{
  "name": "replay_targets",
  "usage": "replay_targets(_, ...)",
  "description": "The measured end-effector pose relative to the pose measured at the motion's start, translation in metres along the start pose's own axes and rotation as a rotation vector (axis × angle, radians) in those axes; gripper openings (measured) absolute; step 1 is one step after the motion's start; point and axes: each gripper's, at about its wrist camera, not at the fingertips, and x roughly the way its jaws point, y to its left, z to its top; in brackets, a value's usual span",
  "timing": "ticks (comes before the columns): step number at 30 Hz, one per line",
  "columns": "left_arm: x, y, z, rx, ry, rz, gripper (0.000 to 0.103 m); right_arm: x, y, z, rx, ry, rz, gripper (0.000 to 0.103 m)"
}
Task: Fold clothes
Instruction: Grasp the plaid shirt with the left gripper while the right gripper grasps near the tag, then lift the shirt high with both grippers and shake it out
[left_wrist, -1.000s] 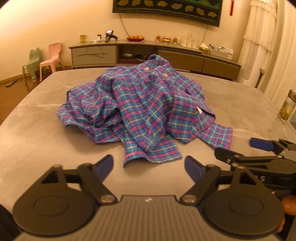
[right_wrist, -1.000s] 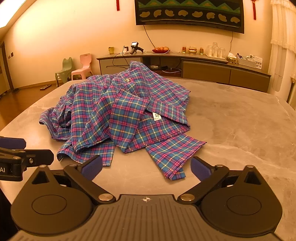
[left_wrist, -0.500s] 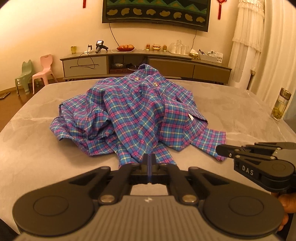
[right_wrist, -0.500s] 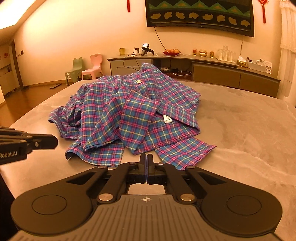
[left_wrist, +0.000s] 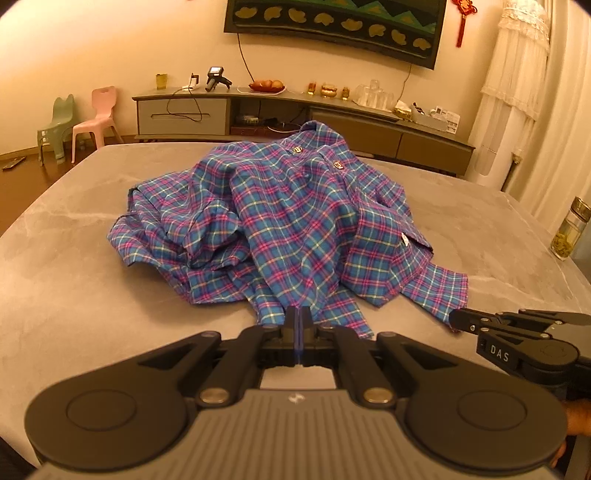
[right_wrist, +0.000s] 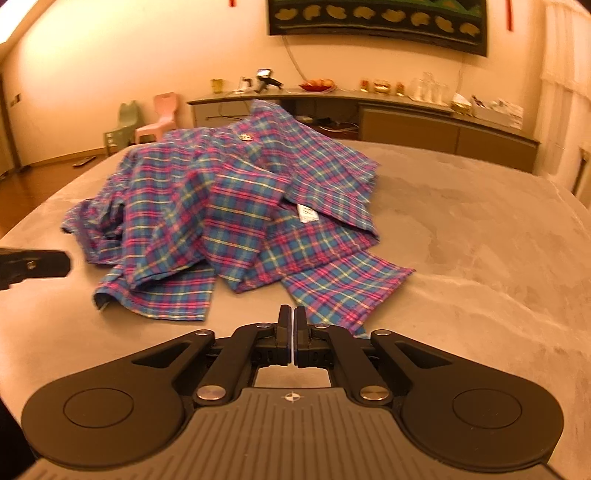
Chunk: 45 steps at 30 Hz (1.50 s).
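Plaid shirt (left_wrist: 295, 221) lies crumpled mid-table (left_wrist: 74, 295): light, limp, slides easily. Left gripper (left_wrist: 299, 332) and right gripper (right_wrist: 292, 332) closed, empty. Likely grab hem corners at near edge.

I see a grey, marbled table (left_wrist: 461, 221) filling both views. One plaid shirt (left_wrist: 295, 229) lies on it in a crumpled heap, near the middle, its hem and one sleeve spread flat toward my side. A glass bottle (left_wrist: 569, 234) with greenish contents stands upright at the table's right edge, well apart from the shirt. The surrounding surface is bare.
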Motion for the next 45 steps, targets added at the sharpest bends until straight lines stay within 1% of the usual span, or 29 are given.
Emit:
replay_targets(1,0.000,0.000,0.001,0.004,0.003,0.005,0.024,0.001,-0.001,0.000,0.003,0.001,-0.004,0.021)
replay_targets(2,0.001,0.001,0.002,0.005,0.003,0.004,0.032,0.002,-0.002,0.000,0.009,0.000,-0.008,0.053)
replay_targets(3,0.001,0.002,0.003,0.002,0.003,0.007,0.057,0.002,-0.003,0.000,0.018,-0.006,-0.007,0.066)
replay_targets(4,0.002,0.004,0.004,-0.006,-0.002,0.008,0.077,0.002,-0.004,0.000,0.022,-0.010,-0.008,0.080)
replay_targets(6,0.006,0.007,0.008,-0.018,-0.003,0.004,0.084,0.003,-0.005,0.000,0.024,-0.014,-0.016,0.083)
replay_targets(9,0.018,0.012,0.016,-0.016,0.012,0.003,0.086,0.008,-0.009,0.000,0.032,-0.004,-0.026,0.083)
replay_targets(13,0.040,0.023,0.031,-0.006,0.007,0.010,0.092,0.012,-0.015,0.002,0.042,0.003,-0.037,0.085)
replay_targets(17,0.072,0.036,0.039,-0.036,0.027,-0.006,0.093,0.024,-0.017,0.030,0.021,-0.058,-0.036,0.096)
replay_targets(19,0.091,0.033,0.042,-0.020,0.051,-0.001,0.093,0.043,-0.016,0.048,-0.019,-0.067,-0.040,0.099)
replay_targets(21,0.109,0.026,0.042,0.033,0.058,0.013,0.092,0.069,-0.020,0.062,-0.053,-0.043,-0.048,0.099)
replay_targets(22,0.116,0.025,0.043,0.058,0.056,0.012,0.070,0.085,-0.021,0.068,-0.072,-0.021,-0.047,0.099)
replay_targets(23,0.122,0.024,0.045,0.078,0.055,0.008,0.050,0.099,-0.022,0.072,-0.095,0.002,-0.031,0.085)
replay_targets(24,0.129,0.023,0.046,0.099,0.054,0.004,0.029,0.113,-0.022,0.077,-0.131,0.036,-0.001,0.064)
replay_targets(25,0.128,0.025,0.050,0.096,0.035,-0.021,0.015,0.114,-0.023,0.080,-0.146,0.038,0.022,0.024)
replay_targets(26,0.116,0.030,0.058,0.086,-0.007,-0.049,0.014,0.110,-0.025,0.082,-0.152,0.028,0.042,0.014)
replay_targets(27,0.103,0.035,0.065,0.074,-0.054,-0.077,0.013,0.106,-0.026,0.084,-0.158,0.018,0.061,0.011)
replay_targets(28,0.083,0.045,0.071,0.046,-0.110,-0.086,0.013,0.102,-0.027,0.086,-0.164,0.008,0.081,0.009)
replay_targets(30,0.041,0.069,0.083,-0.020,-0.228,-0.094,0.014,0.094,-0.030,0.090,-0.176,-0.013,0.120,0.008)
replay_targets(32,0.024,0.088,0.088,-0.044,-0.273,-0.031,0.018,0.085,-0.033,0.094,-0.188,-0.033,0.159,0.009)
replay_targets(34,0.039,0.093,0.087,0.011,-0.186,0.042,0.034,0.077,-0.036,0.098,-0.200,-0.054,0.198,0.010)
replay_targets(36,0.056,0.095,0.078,0.073,-0.082,0.126,0.033,0.069,-0.039,0.102,-0.212,-0.074,0.237,0.023)
replay_targets(37,0.054,0.094,0.070,0.112,-0.076,0.155,0.037,0.065,-0.040,0.104,-0.218,-0.084,0.257,0.037)
replay_targets(38,0.048,0.092,0.060,0.154,-0.084,0.179,0.043,0.061,-0.042,0.107,-0.223,-0.095,0.276,0.045)
replay_targets(39,0.041,0.087,0.051,0.210,-0.091,0.191,0.055,0.057,-0.043,0.109,-0.229,-0.105,0.296,0.045)
replay_targets(40,0.034,0.081,0.042,0.272,-0.097,0.200,0.059,0.060,-0.046,0.106,-0.251,-0.081,0.266,0.045)
replay_targets(42,0.023,0.067,0.025,0.404,-0.107,0.202,0.062,0.060,-0.048,0.105,-0.352,-0.077,0.191,0.046)
replay_targets(43,0.019,0.055,0.018,0.479,-0.113,0.184,0.068,0.059,-0.048,0.104,-0.406,-0.079,0.154,0.049)
replay_targets(44,0.016,0.044,0.013,0.563,-0.122,0.156,0.072,0.059,-0.049,0.104,-0.459,-0.082,0.118,0.055)
replay_targets(45,0.018,0.032,0.006,0.650,-0.124,0.126,0.079,0.061,-0.051,0.105,-0.500,-0.079,0.087,0.058)
